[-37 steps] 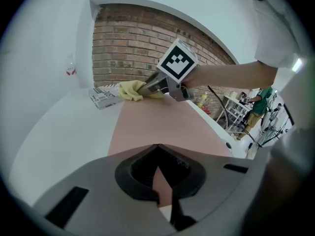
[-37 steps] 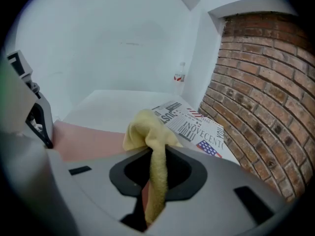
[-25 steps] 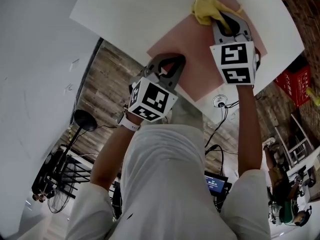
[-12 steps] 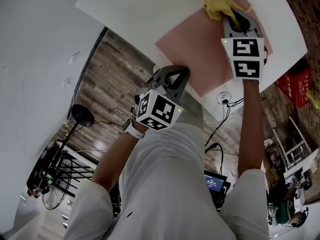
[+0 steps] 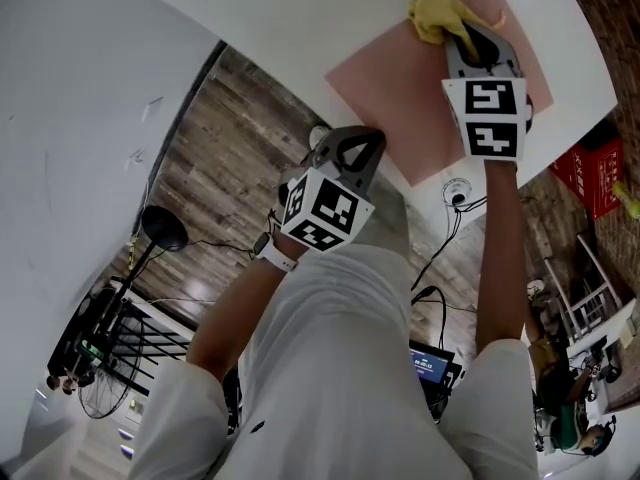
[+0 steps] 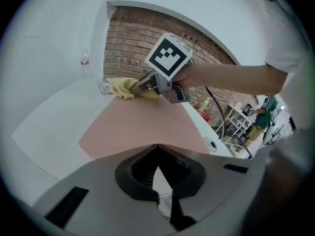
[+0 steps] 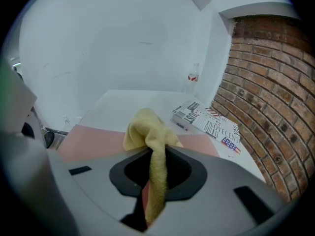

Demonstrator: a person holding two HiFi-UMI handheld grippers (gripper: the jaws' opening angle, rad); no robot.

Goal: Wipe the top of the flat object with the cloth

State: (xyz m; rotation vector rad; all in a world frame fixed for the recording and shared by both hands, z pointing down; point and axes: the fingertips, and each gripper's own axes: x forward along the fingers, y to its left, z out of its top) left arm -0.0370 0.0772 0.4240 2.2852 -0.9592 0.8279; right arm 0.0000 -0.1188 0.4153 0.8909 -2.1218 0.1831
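The right claw (image 5: pixel 478 38) is sitting farther toward the far right of the pink flat sheet (image 5: pixel 395 88) than a second ago. Its jaws are pinching closed on the yellow cloth (image 5: pixel 438 13), which is bunching on the sheet just ahead of the tips. The left claw (image 5: pixel 348 150) is hanging closed and empty by the sheet's near edge, at the rim of the white tabletop (image 5: pixel 290 18). Beyond the cloth a printed booklet (image 7: pixel 205 119) is lying flat, showing letters like "INOVECENT" and a stars-and-stripes flag. A red-labelled bottle (image 7: pixel 193 76) is standing near the brick wall (image 7: pixel 266 82).
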